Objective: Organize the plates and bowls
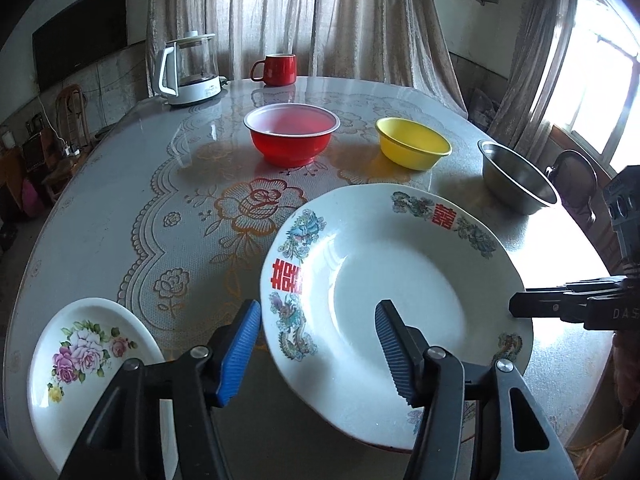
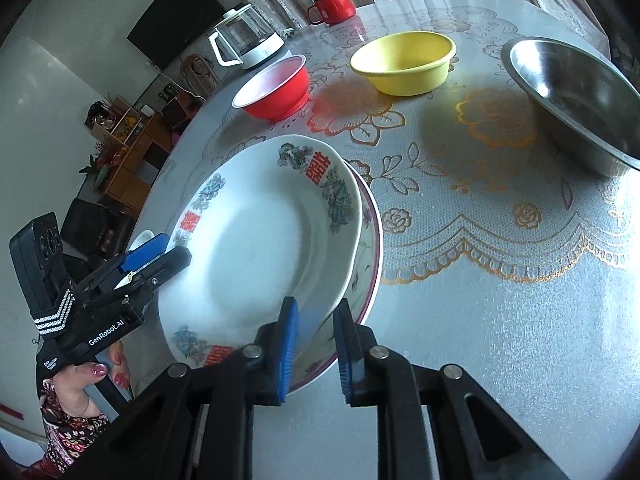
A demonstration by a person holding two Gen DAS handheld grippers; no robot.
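We see the near middle of the surface [image 2: 500, 300] taken up by the big plate [image 1: 400, 280], which sits on a wider plate [image 2: 370, 240] beneath it. The right gripper [image 2: 316, 344] blocks its near rim, the left gripper [image 1: 318, 332] its left rim. A flowered plate [image 1: 88, 360] fills the near left corner. Behind, a red bowl [image 1: 292, 136], yellow bowl [image 1: 412, 144] and steel bowl [image 1: 516, 176] stand in a row, with gaps between them wide enough to pass. A kettle [image 1: 192, 68] and mug [image 1: 278, 69] close the far edge. We find open surface right of the plates and between plates and bowls.
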